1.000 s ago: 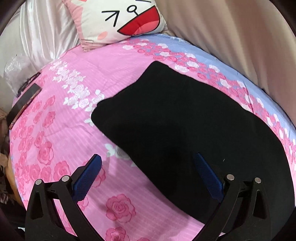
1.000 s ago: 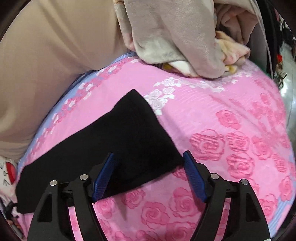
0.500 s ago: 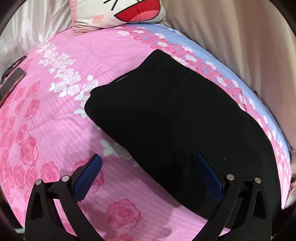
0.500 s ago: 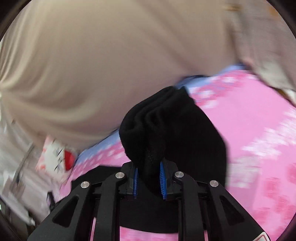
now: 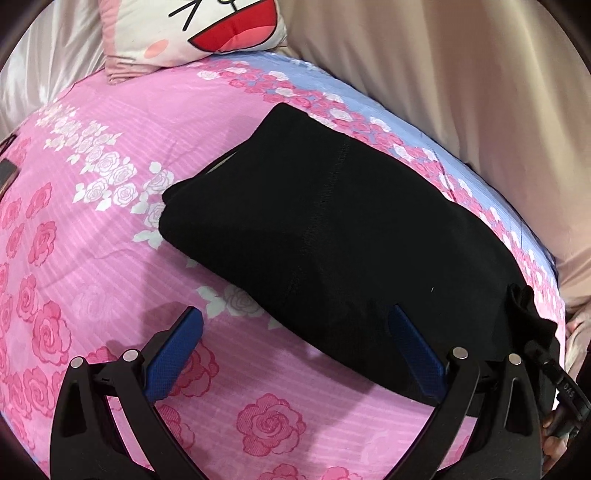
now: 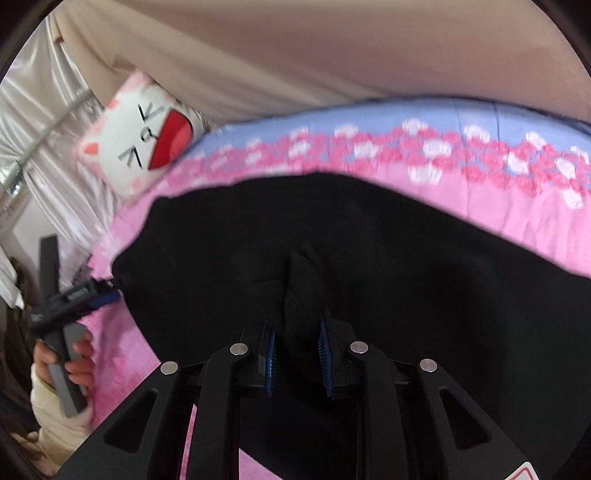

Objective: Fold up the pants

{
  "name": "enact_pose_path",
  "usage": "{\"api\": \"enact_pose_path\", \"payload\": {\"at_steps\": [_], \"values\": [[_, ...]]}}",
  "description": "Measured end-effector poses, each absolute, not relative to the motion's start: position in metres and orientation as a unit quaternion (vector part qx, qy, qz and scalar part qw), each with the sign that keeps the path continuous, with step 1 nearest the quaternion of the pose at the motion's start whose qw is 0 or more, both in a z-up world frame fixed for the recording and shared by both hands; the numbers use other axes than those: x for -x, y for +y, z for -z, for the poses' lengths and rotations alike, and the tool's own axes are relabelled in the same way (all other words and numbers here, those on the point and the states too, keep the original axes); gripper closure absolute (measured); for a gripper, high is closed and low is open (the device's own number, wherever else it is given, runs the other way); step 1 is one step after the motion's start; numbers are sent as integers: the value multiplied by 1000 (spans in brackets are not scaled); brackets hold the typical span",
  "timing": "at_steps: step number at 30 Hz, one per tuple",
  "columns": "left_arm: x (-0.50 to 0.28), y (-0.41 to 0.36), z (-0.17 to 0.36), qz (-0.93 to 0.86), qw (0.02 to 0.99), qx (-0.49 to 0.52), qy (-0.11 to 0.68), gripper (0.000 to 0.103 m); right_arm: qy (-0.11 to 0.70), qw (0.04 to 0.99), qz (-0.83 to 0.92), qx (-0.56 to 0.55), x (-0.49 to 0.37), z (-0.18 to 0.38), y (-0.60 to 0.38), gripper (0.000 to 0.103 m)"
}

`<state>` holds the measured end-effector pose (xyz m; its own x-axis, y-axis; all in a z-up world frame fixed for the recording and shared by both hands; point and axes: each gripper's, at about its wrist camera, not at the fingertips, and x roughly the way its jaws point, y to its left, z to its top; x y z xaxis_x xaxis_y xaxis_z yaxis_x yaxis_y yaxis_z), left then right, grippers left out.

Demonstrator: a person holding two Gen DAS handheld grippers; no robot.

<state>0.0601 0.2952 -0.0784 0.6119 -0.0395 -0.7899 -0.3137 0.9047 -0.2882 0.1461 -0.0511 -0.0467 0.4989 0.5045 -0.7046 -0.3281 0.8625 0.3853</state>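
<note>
Black pants point(image 5: 332, 229) lie folded lengthwise on the pink rose bedsheet point(image 5: 92, 258). My left gripper point(image 5: 295, 350) is open and empty, hovering over the near edge of the pants, its right finger over the cloth. My right gripper point(image 6: 295, 354) is shut on a bunched end of the black pants point(image 6: 303, 280) and holds it lifted over the rest of the pants point(image 6: 406, 258). The right gripper with the pinched cloth also shows at the far right of the left wrist view point(image 5: 532, 317).
A white cat-face pillow point(image 5: 207, 29) lies at the head of the bed. A beige curtain point(image 5: 461, 74) hangs along the far side. A dark flat object point(image 5: 5, 173) lies at the left edge. The hand holding my left gripper point(image 6: 70, 354) shows at left.
My right gripper closed on the pants' end, lifted it and carried it over toward the other end. My left gripper stayed open, shifting slightly over the bed.
</note>
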Motion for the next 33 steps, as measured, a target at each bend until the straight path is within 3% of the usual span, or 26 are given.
{"api": "enact_pose_path", "payload": {"at_steps": [2,5,8,10,12,17,19,26,28,29,30,31,32,33], "values": [[-60,290,78,-82,878,189,432,5,435,862,-242,-99,-139,53,-53,81],[-59,283,74,-59,883,195,423,5,429,866,-245,-79,-129,46,-46,64],[-52,273,57,-36,894,192,402,5,405,868,-273,-93,-106,20,-52,64],[-49,259,44,-33,906,166,387,5,377,879,-271,-104,-95,4,-63,70],[-53,242,36,-29,913,140,382,5,385,885,-239,-103,-99,2,-73,90],[-71,185,33,14,914,93,395,5,456,864,-206,-52,-127,51,-50,90],[-70,164,32,24,911,76,404,5,440,874,-201,-44,-121,47,-45,84],[-82,136,50,9,902,46,429,5,446,859,-231,-103,-120,55,-58,90],[-79,146,49,-3,903,51,427,5,435,865,-221,-118,-108,44,-74,85],[-76,158,46,-12,905,63,421,5,418,877,-206,-118,-96,36,-88,79],[-73,176,43,-28,908,80,411,5,404,887,-190,-116,-86,30,-105,63],[-71,192,42,-42,909,93,405,5,392,896,-170,-119,-78,25,-123,55],[-67,223,41,-76,907,121,396,5,380,905,-142,-127,-69,21,-146,47],[-63,245,41,-101,903,146,392,5,371,912,-116,-130,-60,18,-166,47]]}}
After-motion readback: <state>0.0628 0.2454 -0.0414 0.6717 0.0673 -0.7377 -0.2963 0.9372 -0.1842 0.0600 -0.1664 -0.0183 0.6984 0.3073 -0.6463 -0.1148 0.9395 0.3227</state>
